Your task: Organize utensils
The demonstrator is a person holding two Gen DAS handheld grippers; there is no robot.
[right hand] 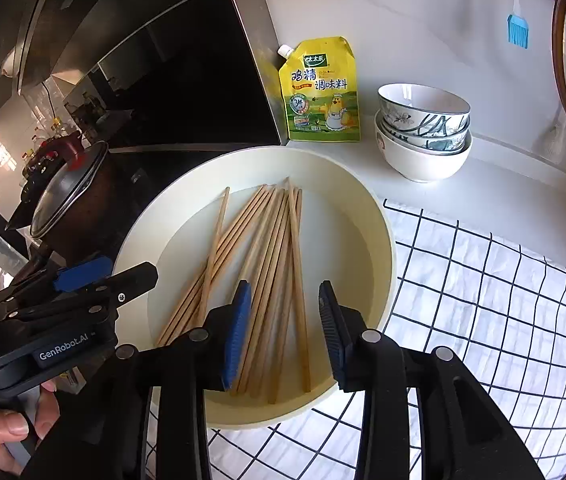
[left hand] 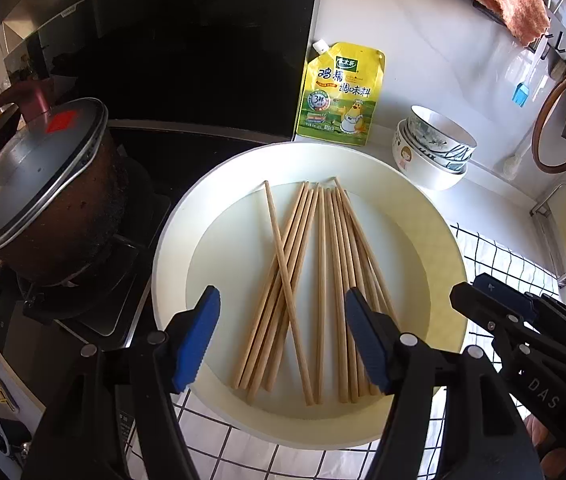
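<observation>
The chopsticks (left hand: 315, 288) lie loose in the cream tray (left hand: 171, 240), a dozen or so, most fanned roughly parallel with their tips toward the yellow pouch (left hand: 339, 96) behind the tray, one or two crossed over the rest; the tray sits partly on a checked cloth (right hand: 483, 300), with stacked bowls (right hand: 423, 132) just beyond its far right rim and a lidded pot (left hand: 43, 184) off its left side; the left gripper (left hand: 283, 336) hangs over the near half of the tray, fingers parted and empty, sticks showing in the gap below them; the right gripper (right hand: 285, 332) sits over the same near ends, fingers parted less widely, also grasping nothing; these sticks look light, stiff and smooth, likely to roll and slide on the tray floor and to scissor apart if pinched singly; taking a bundle near mid-length, across the grain, should hold best; the crossed ones may snag.
</observation>
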